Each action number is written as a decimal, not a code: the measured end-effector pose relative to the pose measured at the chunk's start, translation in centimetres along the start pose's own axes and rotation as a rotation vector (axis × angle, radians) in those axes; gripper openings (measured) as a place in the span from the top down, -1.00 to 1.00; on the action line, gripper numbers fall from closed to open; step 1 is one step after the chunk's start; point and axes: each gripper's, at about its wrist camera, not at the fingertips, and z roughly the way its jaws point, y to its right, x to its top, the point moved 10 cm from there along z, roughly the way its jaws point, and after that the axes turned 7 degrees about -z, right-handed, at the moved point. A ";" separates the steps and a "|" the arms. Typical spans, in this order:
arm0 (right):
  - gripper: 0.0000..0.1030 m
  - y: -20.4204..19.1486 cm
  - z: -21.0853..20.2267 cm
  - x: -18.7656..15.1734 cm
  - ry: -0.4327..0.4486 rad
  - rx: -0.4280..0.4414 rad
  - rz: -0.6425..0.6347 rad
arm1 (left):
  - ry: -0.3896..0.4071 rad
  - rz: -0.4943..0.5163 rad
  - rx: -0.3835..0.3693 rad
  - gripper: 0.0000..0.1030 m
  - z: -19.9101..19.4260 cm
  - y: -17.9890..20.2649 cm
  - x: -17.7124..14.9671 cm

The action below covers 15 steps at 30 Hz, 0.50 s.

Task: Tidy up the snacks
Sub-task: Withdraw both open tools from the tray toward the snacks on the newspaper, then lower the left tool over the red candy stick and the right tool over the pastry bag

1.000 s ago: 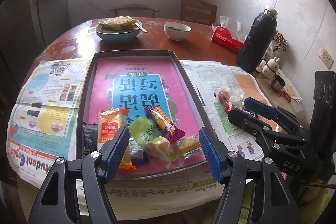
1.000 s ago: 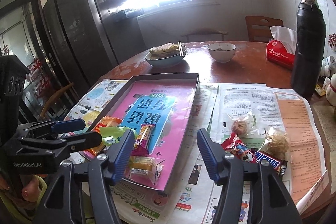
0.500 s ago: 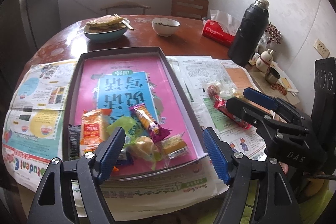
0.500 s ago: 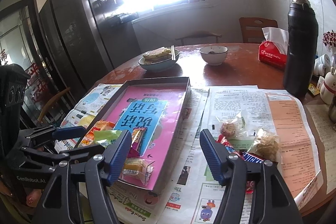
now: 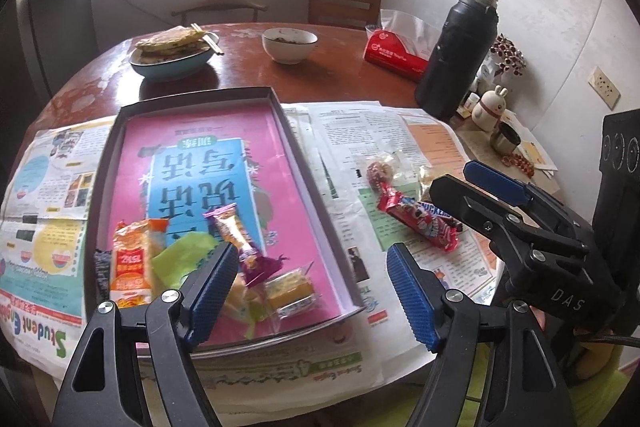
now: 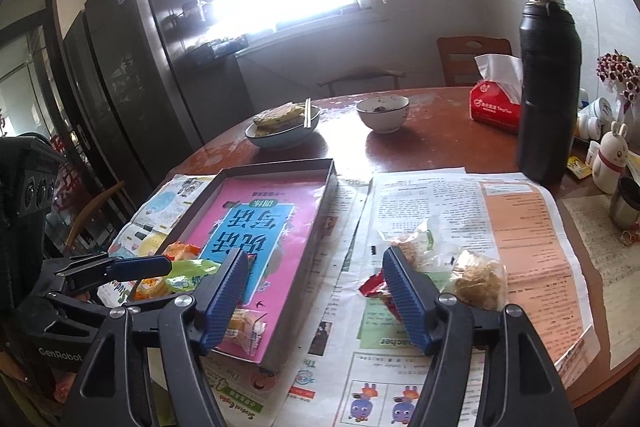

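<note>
Both tongs hang over the near edge of the round wooden table [image 5: 256,75], each spread with nothing between its blue pads. The left gripper [image 5: 308,291] stands above the near end of the shallow dark tray [image 5: 304,155]; its jaws opened wider earlier in the last second and have since held steady. The right gripper [image 6: 316,295] has just been opening too, and nothing lies between its jaws either.

Compared with a second ago, both views have slid sideways: in the left view the tray now sits further left and the loose snacks on the newspaper [image 5: 360,131] have come more into sight, while in the right view the tray has drifted left and the loose sweets lie closer to the right-hand pad.

Inside the tray, at its near end on the pink-and-blue printed sheet, are the sorted snacks: an orange packet [image 5: 134,259], a green wrapper [image 5: 180,259], a purple-ended candy bar [image 5: 240,247] and a small clear-wrapped yellow cake [image 5: 290,289]. Still outside, on the newspaper to the tray's right, lie a red candy bar [image 5: 416,219], a clear-wrapped round sweet [image 5: 380,171] and a clear bag of something pale and crumbly [image 6: 478,283] (perhaps a rice cake; the view is too soft to be sure). A Snickers-like bar is partly hidden behind the right gripper in the left view.

Further back stand a black thermos [image 6: 548,95], a red tissue pack [image 6: 494,107], a white bowl [image 6: 382,113] and a blue dish of flatbread [image 6: 282,127].
</note>
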 end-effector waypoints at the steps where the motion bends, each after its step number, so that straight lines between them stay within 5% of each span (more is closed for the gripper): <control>1: -0.34 0.3 -0.1 0.0 0.000 -0.006 0.002 | -0.002 0.000 -0.002 -0.51 0.1 0.2 0.1; 15: -0.35 5.0 -1.4 0.4 0.024 -0.084 0.070 | -0.084 0.000 -0.076 -0.51 3.2 4.3 0.1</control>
